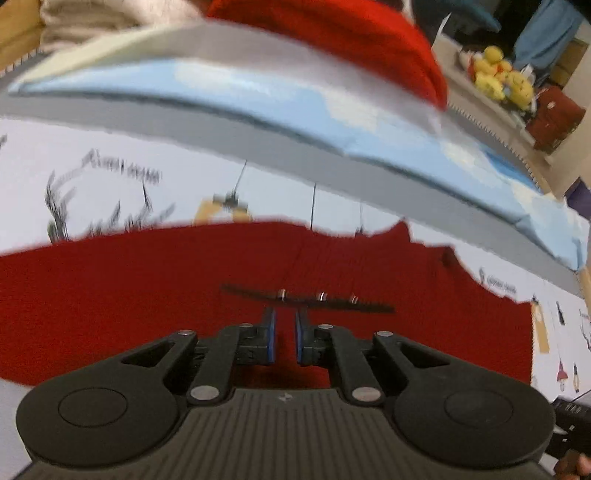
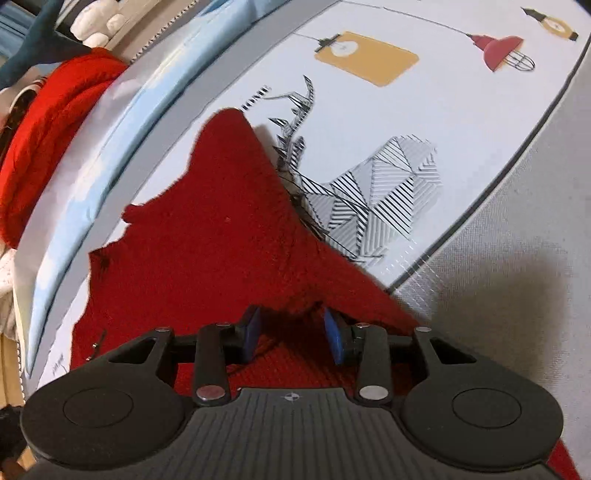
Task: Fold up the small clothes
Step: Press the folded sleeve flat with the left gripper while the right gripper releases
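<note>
On a printed sheet [image 2: 369, 122] patterned with lamps and a striped deer, a red knit garment [image 2: 207, 236] lies spread flat. The left gripper [image 1: 284, 332] hovers over it, pads nearly together with a narrow gap, gripping nothing visible. The right gripper [image 2: 291, 332] stands spread over a raised fold of knit. More red knitwear [image 1: 332, 29] sits beyond a pale blue board [image 1: 258, 99].
</note>
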A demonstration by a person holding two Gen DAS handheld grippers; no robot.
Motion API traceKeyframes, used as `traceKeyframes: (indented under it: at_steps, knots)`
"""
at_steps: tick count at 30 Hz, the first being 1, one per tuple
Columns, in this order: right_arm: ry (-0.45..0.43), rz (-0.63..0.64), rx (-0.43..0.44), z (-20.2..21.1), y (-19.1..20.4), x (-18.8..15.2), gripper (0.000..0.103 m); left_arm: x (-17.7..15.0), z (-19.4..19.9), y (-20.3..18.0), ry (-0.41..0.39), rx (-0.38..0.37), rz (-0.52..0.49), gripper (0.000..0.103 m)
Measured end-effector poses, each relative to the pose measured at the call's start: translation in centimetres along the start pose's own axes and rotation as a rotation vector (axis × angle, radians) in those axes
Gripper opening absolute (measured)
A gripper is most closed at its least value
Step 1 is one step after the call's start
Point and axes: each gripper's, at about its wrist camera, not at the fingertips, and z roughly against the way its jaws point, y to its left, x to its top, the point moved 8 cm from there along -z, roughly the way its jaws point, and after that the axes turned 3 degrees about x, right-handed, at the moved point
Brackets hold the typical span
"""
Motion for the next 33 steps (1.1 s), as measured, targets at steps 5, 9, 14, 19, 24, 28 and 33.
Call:
traceKeyframes:
  at_steps: [5,9,14,19,24,28,33]
  knots:
    - [-0.029,-0.095,0.040,-0.4,-0.6,0.2,0.013,-0.6,-0.7,0.7,0.027,-0.016,0.050,0.009]
    - [-0.076,-0.179,0.044,0.1,-1.4,0.4,0.012,-0.6,-0.7,0.0,0.018,-0.049,0.020,0.009]
    - [-0.017,-0.139,-0.019,-0.5,-1.2,-0.4,0.023,-1.8,-2.4,0.9,0.088,-0.044,0.056,0.009]
    - [-0.124,0.086,0.004,2.4,3.3,-0.5,0.025,-2.1,-2.8,0.8,0.102,-0.062,0.054,0.009]
    - [-0.096,0.191,-0.009,-0.1,3.8,-0.4,0.029,-3.0,-3.9,0.9,0.137,-0.035,0.035,0.012]
    - [-0.054,0.073,-0.018,-0.5,1.7,-0.1,0.022,-2.0,-2.5,0.3,0.084,-0.082,0.021,0.017]
    - [-0.085,0.140,-0.051,-0.5,1.7,0.6,0.031,-3.4,-4.1,1.2,0.163,-0.051,0.043,0.020]
